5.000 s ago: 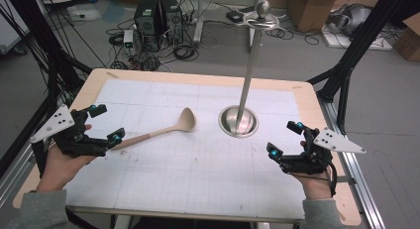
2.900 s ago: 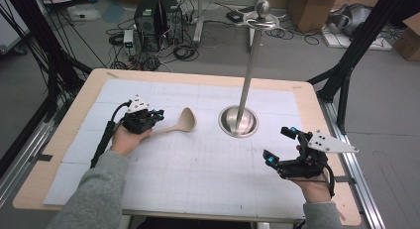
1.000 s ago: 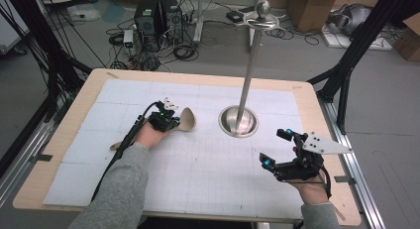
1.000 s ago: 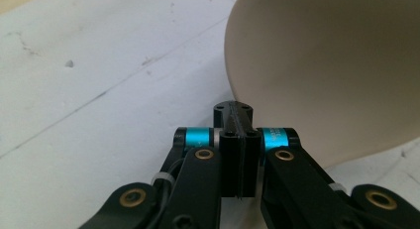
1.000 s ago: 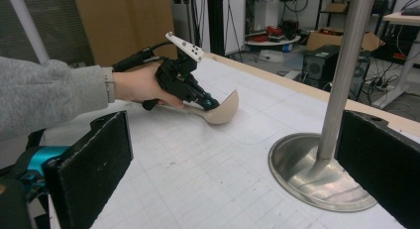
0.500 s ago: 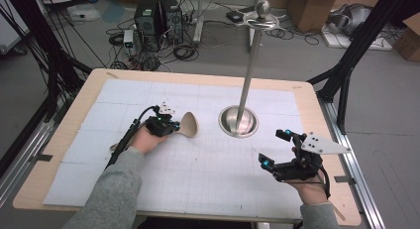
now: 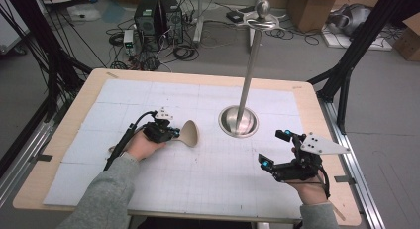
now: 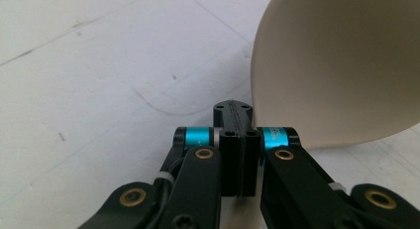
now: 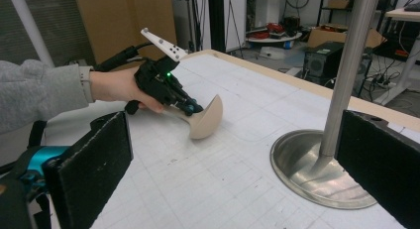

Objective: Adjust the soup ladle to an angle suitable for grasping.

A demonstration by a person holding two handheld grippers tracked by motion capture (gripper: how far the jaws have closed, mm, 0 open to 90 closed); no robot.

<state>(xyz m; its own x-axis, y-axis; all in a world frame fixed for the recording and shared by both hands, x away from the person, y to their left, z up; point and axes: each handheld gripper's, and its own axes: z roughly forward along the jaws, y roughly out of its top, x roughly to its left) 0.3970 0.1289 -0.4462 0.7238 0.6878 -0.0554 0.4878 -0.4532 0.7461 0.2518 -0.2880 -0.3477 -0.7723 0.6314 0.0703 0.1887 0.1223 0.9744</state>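
Ladle (image 7: 189, 134) matt beige wood; stand (image 7: 238, 121) polished metal; table (image 7: 89, 95) pale wood rim.

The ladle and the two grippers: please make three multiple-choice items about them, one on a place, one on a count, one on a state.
1. Where is the ladle?
A. left of the pole base
B. right of it
C. on top of it

2. How many grippers touch the ladle?
A. none
B. one
C. two

3. How are the right gripper jaws?
A. shut on the pole
B. shut on nothing
C. open

Key: 1 A, high view shows it left of the base. 2 B, the left gripper alone clamps its handle. 3 C, wide gap between its pads.
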